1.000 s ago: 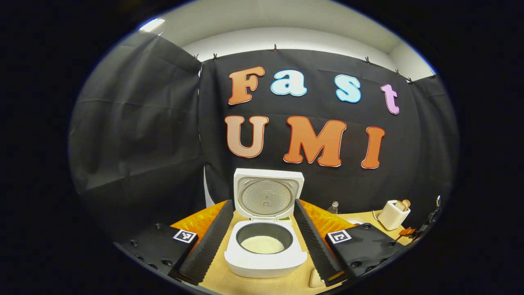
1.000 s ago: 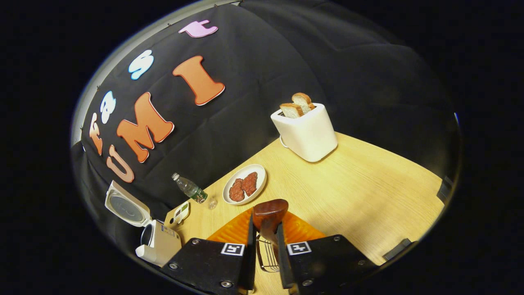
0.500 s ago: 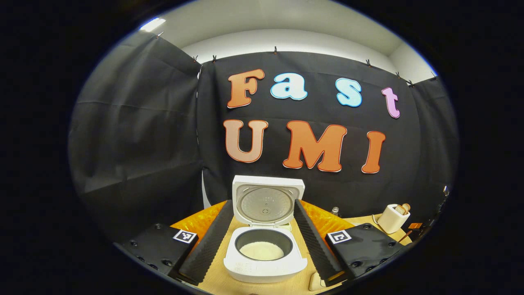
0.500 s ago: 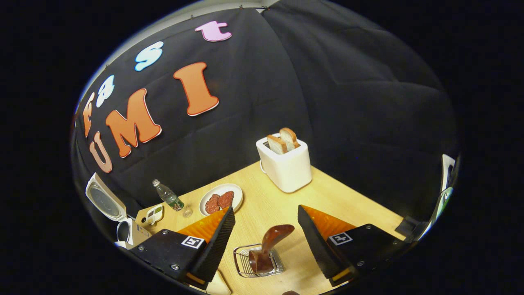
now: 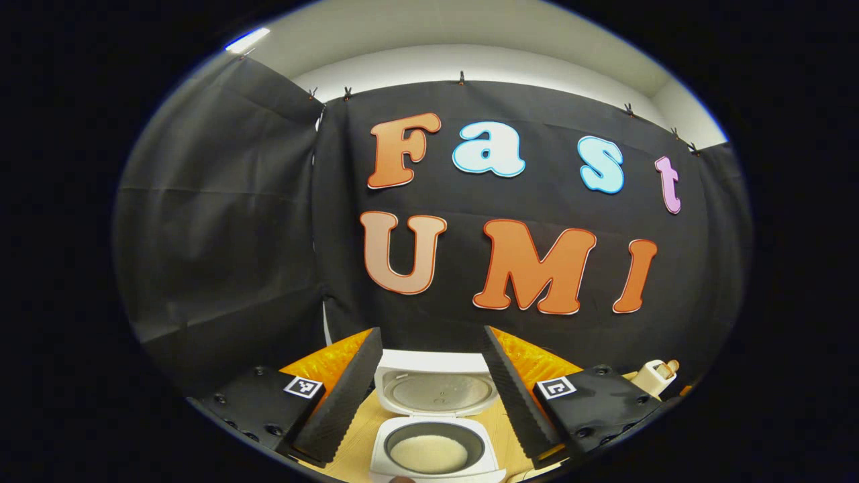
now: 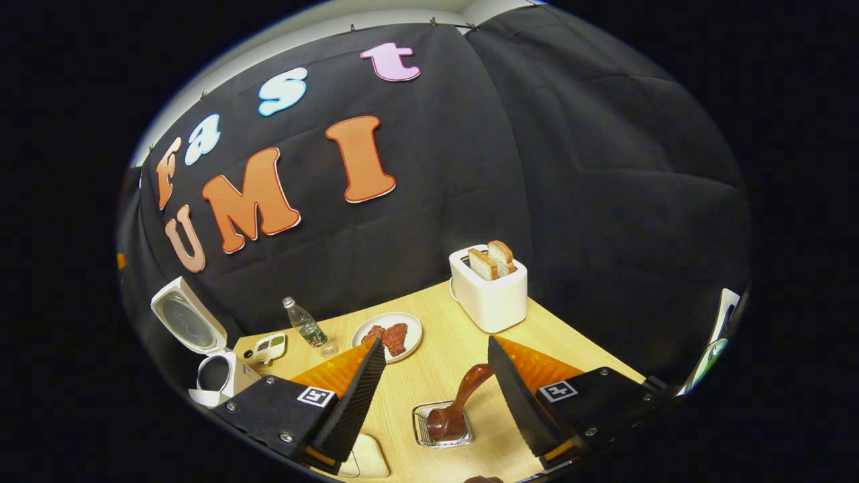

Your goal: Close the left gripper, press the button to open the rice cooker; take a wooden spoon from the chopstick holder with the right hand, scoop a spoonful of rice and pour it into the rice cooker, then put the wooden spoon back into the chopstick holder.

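Between the right gripper (image 6: 435, 396)'s now spread, empty fingers, the wooden spoon (image 6: 460, 404) stands released in the chopstick holder (image 6: 441, 424); left gripper (image 5: 433, 392) gapes above the open rice cooker (image 5: 436, 429). Task looks finished.

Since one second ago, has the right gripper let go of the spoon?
Yes. The right gripper has opened and drawn back; the spoon now leans in the wire holder.

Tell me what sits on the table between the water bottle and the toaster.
In the right gripper view, a white plate holding reddish-brown food lies between the water bottle and the toaster.
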`<state>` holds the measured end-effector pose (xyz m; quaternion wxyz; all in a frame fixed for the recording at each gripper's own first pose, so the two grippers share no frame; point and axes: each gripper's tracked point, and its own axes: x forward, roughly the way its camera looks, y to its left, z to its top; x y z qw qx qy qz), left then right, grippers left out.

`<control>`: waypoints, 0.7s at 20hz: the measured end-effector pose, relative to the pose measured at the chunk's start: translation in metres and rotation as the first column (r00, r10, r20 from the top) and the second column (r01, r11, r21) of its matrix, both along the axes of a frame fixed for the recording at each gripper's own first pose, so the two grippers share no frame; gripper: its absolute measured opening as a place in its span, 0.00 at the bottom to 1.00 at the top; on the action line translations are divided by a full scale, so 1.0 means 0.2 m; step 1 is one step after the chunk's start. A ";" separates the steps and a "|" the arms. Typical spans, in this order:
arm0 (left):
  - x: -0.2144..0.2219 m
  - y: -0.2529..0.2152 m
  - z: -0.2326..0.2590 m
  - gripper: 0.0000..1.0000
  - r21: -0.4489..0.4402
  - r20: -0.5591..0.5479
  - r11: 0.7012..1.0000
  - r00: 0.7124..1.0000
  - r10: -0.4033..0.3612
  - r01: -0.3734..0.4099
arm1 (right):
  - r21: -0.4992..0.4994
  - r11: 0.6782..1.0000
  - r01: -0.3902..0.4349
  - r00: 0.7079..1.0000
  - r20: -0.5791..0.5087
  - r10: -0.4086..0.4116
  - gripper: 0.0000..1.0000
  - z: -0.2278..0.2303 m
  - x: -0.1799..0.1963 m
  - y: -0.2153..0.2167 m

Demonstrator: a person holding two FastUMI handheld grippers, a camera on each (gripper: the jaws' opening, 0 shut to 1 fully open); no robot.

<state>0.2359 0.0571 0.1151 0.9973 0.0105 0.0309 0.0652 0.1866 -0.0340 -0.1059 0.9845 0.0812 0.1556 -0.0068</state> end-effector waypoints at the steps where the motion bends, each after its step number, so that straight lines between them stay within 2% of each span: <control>1: 0.08 0.00 0.02 1.00 0.011 -0.005 1.000 1.000 -0.002 0.002 | -0.012 1.000 -0.002 1.000 0.000 0.002 0.95 0.00 -0.02 0.01; 6: 0.48 0.01 -0.03 1.00 0.043 -0.066 0.999 0.998 0.017 -0.014 | -0.029 1.000 -0.003 1.000 -0.022 0.002 0.95 -0.02 -0.07 0.02; 9: 0.68 0.07 -0.19 1.00 0.103 -0.150 0.994 0.987 0.055 -0.040 | -0.027 1.000 -0.003 1.000 -0.029 0.002 0.95 -0.01 -0.09 0.03; 14: 0.83 0.10 -0.51 1.00 -0.005 -0.276 0.999 0.960 0.039 -0.042 | -0.051 0.999 0.008 1.000 -0.020 -0.009 0.95 0.05 -0.11 0.03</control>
